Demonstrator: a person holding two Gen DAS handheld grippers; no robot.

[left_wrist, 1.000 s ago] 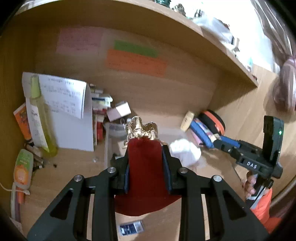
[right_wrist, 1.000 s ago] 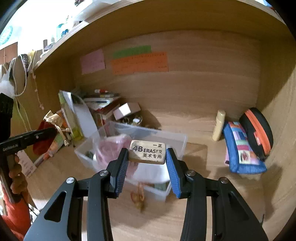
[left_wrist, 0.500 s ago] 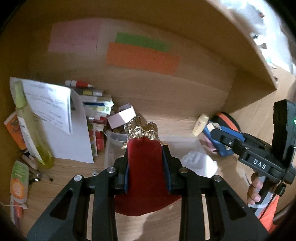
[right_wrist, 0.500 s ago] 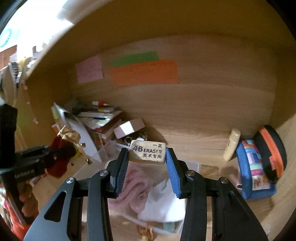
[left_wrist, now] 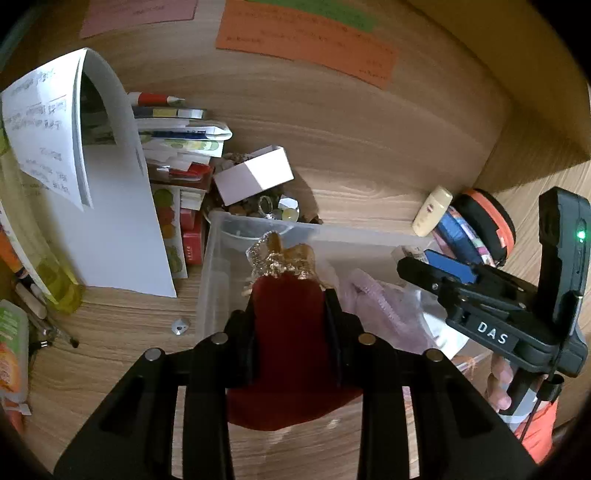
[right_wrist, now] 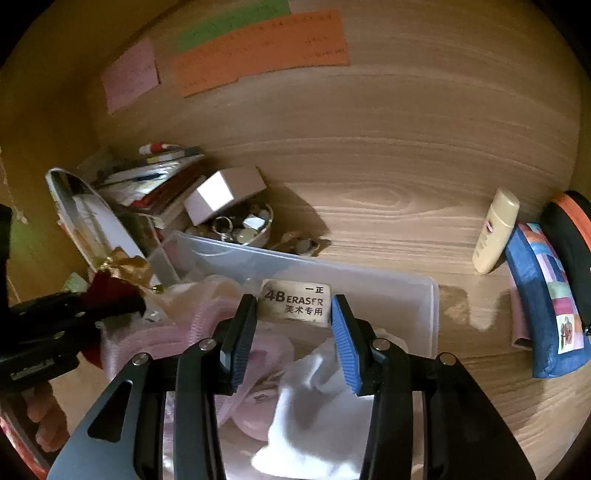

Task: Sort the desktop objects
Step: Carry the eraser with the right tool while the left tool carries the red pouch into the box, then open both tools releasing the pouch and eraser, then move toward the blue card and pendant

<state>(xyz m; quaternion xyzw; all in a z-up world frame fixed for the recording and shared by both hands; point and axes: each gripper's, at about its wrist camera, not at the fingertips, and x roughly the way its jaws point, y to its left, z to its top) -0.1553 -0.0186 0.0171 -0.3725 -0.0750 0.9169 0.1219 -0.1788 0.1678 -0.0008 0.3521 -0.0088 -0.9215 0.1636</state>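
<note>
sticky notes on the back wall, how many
3: a pink note at left, a green note to its right, and an orange note just below the green.

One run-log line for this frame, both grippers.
left gripper: opening, red pouch between pads | right gripper: shut on eraser | both over clear bin | phase: drop-off

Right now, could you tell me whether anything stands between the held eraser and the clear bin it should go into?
Nothing visible does. The right gripper holds the eraser over the open clear bin; only the pink cloth and white cloth already inside lie underneath.
</note>
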